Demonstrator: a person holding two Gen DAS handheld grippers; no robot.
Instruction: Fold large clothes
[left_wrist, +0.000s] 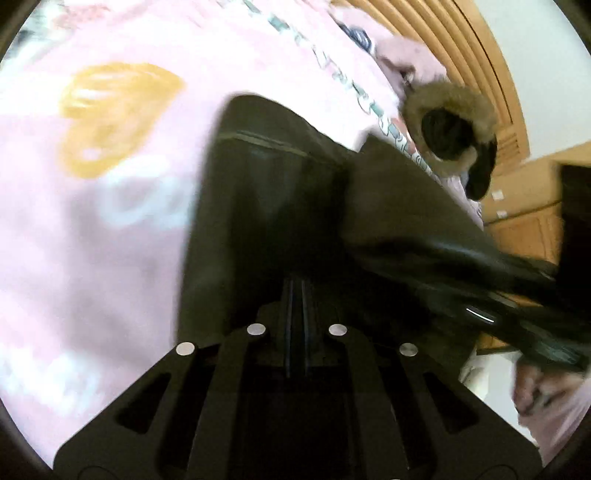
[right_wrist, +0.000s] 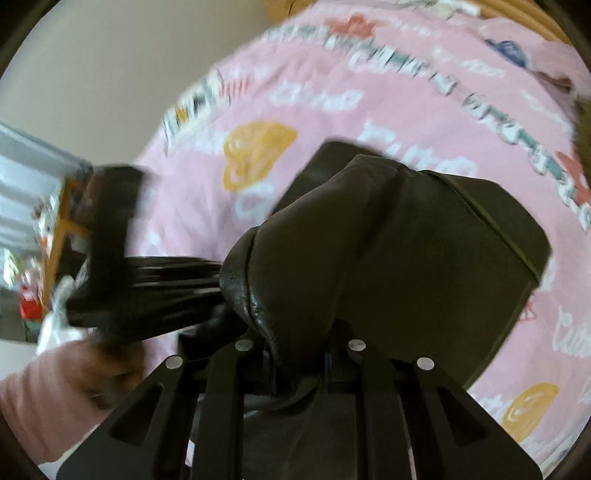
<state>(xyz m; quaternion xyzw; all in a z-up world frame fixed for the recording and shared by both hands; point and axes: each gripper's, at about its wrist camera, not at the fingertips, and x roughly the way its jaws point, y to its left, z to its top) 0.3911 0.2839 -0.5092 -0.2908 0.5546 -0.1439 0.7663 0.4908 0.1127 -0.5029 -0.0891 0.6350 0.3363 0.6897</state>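
Left wrist view: left tool (left_wrist: 295, 291) closed on dark leather jacket (left_wrist: 280, 199); jacket draped over pink bedspread (left_wrist: 92, 258), fur-trimmed hood (left_wrist: 448, 122) at jacket's far end, near wooden headboard (left_wrist: 476, 55).
Right wrist view: right tool (right_wrist: 303, 354) clamped on bunched jacket fold (right_wrist: 369, 243); left tool (right_wrist: 147, 291) just left of jacket.
Step advice: keep both grips firm, edges level, lay flat without creasing.

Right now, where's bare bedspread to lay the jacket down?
Free: the pink bedspread left of the black jacket, around the yellow heart print, and its strip right of the jacket in the right wrist view. Crowded: the fur-trimmed hood by the wooden headboard.
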